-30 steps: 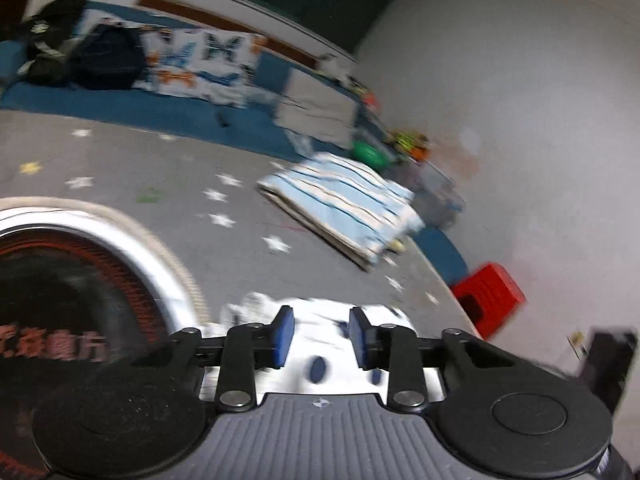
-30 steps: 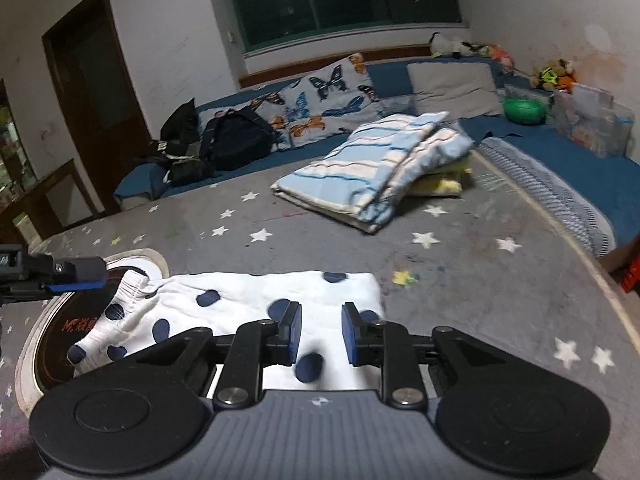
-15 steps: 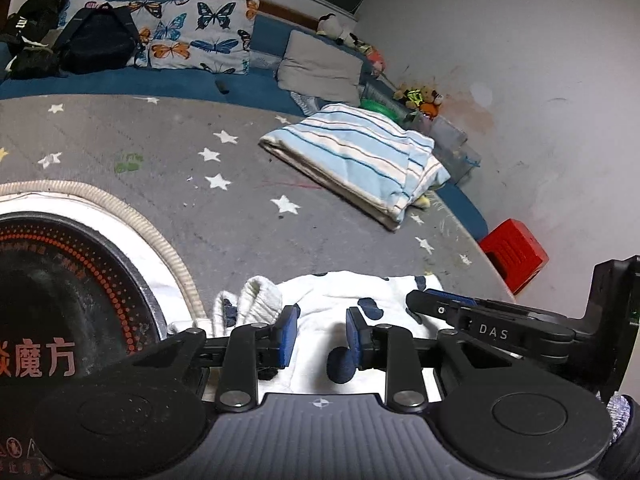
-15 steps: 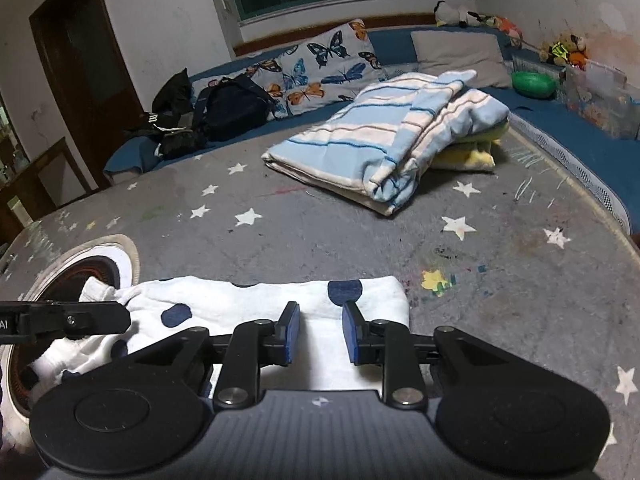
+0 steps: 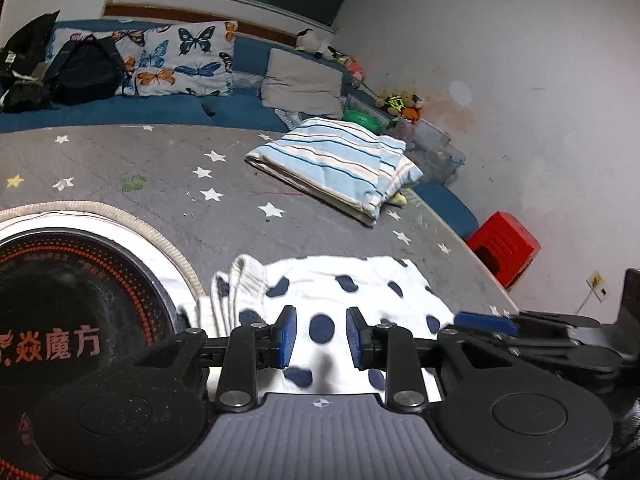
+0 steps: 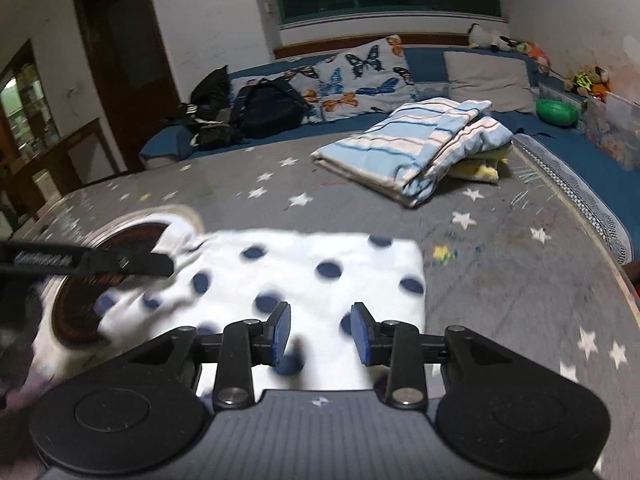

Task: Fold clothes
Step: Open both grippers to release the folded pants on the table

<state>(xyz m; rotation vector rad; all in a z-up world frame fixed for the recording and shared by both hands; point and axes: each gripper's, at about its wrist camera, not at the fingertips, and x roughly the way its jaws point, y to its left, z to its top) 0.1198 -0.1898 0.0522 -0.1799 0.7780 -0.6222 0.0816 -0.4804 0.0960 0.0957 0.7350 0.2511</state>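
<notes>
A white garment with dark blue dots [image 5: 344, 292] lies on the grey star-patterned mat, also in the right wrist view [image 6: 320, 276]. Its ribbed cuff end [image 5: 240, 276] lies toward the round cooktop. My left gripper [image 5: 318, 342] is open, with the cloth's near edge lying between and under its blue pads. My right gripper [image 6: 320, 334] is open over the garment's near right part. The right gripper's fingers show at the right of the left wrist view [image 5: 484, 322]. The left gripper's finger crosses the left of the right wrist view [image 6: 148, 264].
A round black cooktop with orange lettering [image 5: 60, 320] sits at the left, partly under the garment. A folded blue-striped blanket [image 5: 336, 164] lies farther back. A red stool [image 5: 504, 248] stands past the mat's right edge. Cushions and bags line the blue bench [image 6: 280, 108].
Both grippers have opened wider. The garment now shows larger and flatter in both views, and the right wrist view is blurred by motion.
</notes>
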